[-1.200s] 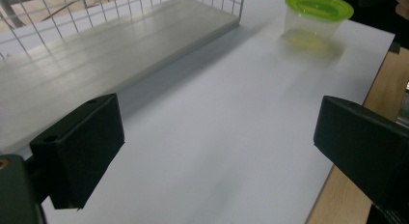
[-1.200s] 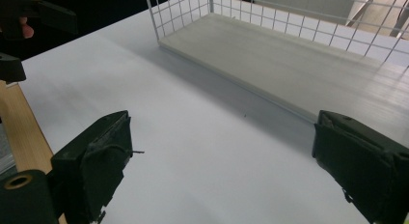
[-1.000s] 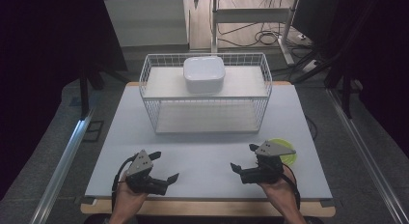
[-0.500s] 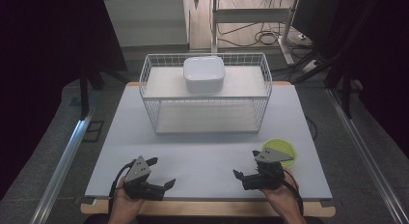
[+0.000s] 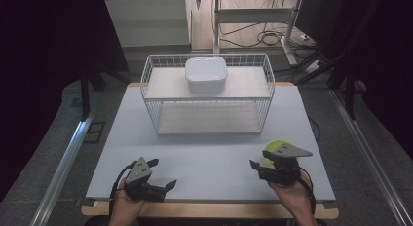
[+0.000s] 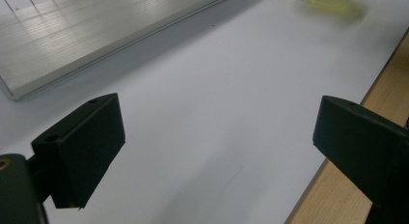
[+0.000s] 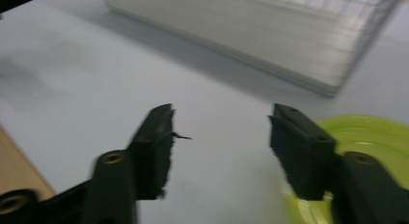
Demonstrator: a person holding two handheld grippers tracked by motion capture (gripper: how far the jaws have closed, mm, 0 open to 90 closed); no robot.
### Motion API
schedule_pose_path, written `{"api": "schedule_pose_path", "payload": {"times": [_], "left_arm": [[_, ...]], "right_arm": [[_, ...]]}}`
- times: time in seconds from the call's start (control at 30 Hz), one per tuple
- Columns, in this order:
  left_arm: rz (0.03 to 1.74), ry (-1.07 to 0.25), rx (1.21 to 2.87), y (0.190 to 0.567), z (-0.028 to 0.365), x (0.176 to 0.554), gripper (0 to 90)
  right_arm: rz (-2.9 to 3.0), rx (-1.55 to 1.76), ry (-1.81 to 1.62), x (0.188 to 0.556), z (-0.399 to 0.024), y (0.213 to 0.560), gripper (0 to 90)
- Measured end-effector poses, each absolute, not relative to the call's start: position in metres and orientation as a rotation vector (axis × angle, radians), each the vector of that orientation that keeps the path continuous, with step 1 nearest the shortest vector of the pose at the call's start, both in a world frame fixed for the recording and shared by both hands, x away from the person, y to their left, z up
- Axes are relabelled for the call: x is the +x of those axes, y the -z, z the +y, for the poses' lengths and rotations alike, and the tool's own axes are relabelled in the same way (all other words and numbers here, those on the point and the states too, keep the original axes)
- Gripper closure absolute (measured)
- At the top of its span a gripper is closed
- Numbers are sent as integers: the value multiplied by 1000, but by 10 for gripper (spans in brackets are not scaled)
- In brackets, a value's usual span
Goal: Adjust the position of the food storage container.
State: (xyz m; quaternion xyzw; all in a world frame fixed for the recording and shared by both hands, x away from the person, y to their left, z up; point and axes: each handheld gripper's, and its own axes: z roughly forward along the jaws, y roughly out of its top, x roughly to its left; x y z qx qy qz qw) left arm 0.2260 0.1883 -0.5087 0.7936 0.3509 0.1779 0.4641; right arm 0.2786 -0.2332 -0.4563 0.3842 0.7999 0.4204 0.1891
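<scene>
Wire rack [image 5: 207,106]: straight ahead, white bowl [image 5: 205,75] on top
Green plate [image 5: 275,148]: beside my right gripper [image 5: 258,166], jaws half-closed, just closing, empty
Left gripper [image 5: 160,175]: wide, empty

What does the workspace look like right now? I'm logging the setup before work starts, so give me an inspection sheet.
Surface: pale mat on a wooden table, bare in the middle.
Job's things: yellow-green dish flat on the mat, beside the right gripper; nothing between its jaws, which have just been closing.
Clutter: white wire rack at the far side, white square container on its upper shelf.
Grippers: left gripper open, low over the near edge, holding nothing.
Cables: one black cable trails from each gripper; more lie on the floor behind the table.
Surroundings: grey floor, metal rails either side, dark background.
</scene>
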Motion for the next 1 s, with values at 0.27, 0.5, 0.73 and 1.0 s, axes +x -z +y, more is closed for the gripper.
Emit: {"api": "schedule_pose_path", "payload": {"times": [0.27,0.5,0.73,1.0], "left_arm": [[869,-430,1955,510,189,227,41],[881,-415,1955,512,190,229,43],[887,-407,1960,513,190,230,45],[884,-391,1976,515,188,231,45]], "right_arm": [[2069,1141,-1127,285,-276,445,844],[1981,1273,-1042,298,-315,449,900],[1937,1363,-1000,313,-342,465,899],[1968,1433,-1002,322,-347,478,898]]}}
